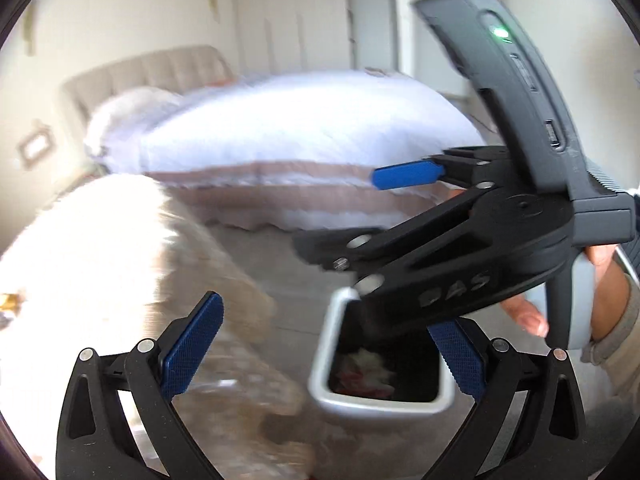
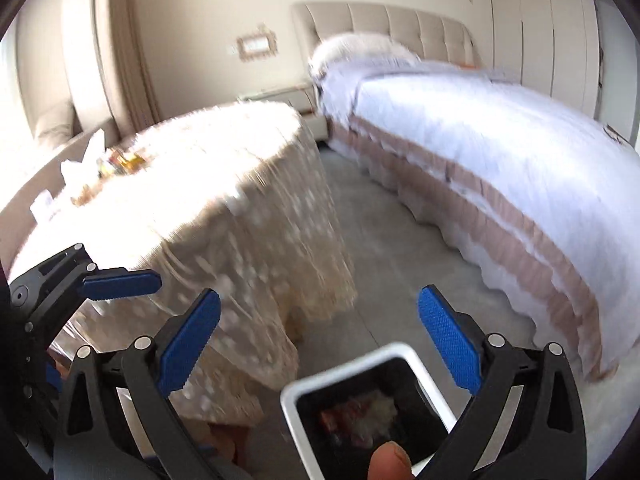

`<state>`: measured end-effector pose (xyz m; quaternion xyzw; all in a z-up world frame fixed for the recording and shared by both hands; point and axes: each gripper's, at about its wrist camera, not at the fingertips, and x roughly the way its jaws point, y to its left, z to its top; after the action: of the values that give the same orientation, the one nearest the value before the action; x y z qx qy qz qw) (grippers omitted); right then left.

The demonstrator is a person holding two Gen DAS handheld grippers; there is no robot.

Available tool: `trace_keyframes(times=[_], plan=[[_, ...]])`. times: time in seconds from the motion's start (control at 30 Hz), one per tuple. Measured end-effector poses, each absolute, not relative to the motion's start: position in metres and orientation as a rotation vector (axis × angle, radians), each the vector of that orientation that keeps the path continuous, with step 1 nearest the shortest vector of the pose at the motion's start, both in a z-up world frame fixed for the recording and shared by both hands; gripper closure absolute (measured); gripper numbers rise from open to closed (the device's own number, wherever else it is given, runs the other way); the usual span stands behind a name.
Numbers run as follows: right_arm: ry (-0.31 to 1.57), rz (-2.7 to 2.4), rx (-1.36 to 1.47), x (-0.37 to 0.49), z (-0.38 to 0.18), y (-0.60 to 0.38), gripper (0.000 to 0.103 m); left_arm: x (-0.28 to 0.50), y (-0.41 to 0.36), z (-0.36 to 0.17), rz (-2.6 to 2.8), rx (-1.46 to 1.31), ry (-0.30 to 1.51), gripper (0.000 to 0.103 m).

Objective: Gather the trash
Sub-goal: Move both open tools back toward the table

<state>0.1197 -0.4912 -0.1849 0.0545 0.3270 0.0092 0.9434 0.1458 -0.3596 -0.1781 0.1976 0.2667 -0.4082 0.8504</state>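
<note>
Both grippers hang above a white-rimmed bin (image 2: 362, 400) on the bedroom floor (image 2: 384, 240), between a cloth-draped desk (image 2: 224, 200) and a bed (image 2: 500, 152). The right gripper (image 2: 318, 340) has its blue fingers (image 2: 188, 344) spread wide with nothing between them; the left gripper (image 1: 320, 350) is likewise wide and empty. Trash (image 2: 360, 416), red and white, lies inside the bin. More litter (image 2: 104, 164) sits on the desk's far edge.
</note>
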Motion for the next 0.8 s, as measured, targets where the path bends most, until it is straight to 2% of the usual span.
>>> trace_keyframes(times=[0.27, 0.8], plan=[[0.584, 0.112, 0.081, 0.144, -0.152, -0.441, 0.005, 0.159, -0.280, -0.140, -0.687, 0.271, 0.498, 0.004], [0.502, 0.321, -0.055, 0.183, -0.105, -0.315, 0.005, 0.178, -0.117, -0.101, -0.310, 0.086, 0.414, 0.004]])
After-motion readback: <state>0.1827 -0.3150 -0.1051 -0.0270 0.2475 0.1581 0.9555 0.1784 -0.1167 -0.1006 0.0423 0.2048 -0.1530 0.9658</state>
